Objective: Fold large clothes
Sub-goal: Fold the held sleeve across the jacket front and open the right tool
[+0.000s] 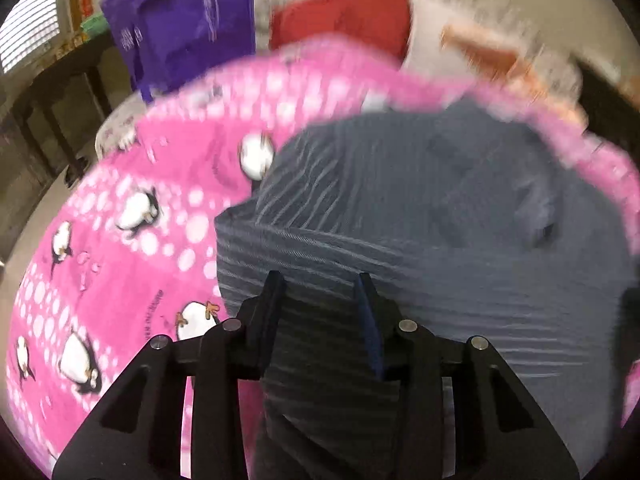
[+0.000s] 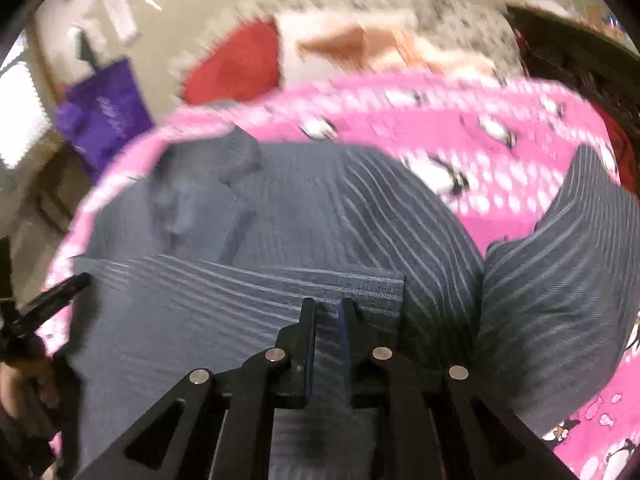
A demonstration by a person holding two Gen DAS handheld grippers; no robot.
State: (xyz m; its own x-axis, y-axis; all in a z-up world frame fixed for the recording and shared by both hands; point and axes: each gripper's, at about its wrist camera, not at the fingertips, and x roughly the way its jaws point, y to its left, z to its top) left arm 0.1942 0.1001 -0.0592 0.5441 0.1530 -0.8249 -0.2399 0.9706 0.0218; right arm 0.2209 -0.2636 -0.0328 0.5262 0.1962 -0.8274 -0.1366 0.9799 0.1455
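Observation:
A grey pinstriped garment [image 1: 420, 216] lies on a pink penguin-print blanket [image 1: 120, 240]. Its near edge is doubled over the rest. My left gripper [image 1: 320, 280] is over the left part of that edge with its jaws apart, and striped cloth runs between the fingers. My right gripper [image 2: 328, 304] has its jaws close together on the folded edge of the garment [image 2: 280, 220], near its right corner. A striped sleeve or leg [image 2: 560, 264] trails off to the right. The left gripper's tip [image 2: 60, 292] shows at the left edge of the right wrist view.
A purple bag [image 1: 184, 20], a red cushion [image 1: 344, 20] and an orange and white item [image 1: 480, 48] lie beyond the blanket [image 2: 460, 120]. A dark table frame [image 1: 52, 112] stands at the left. Both views are motion-blurred.

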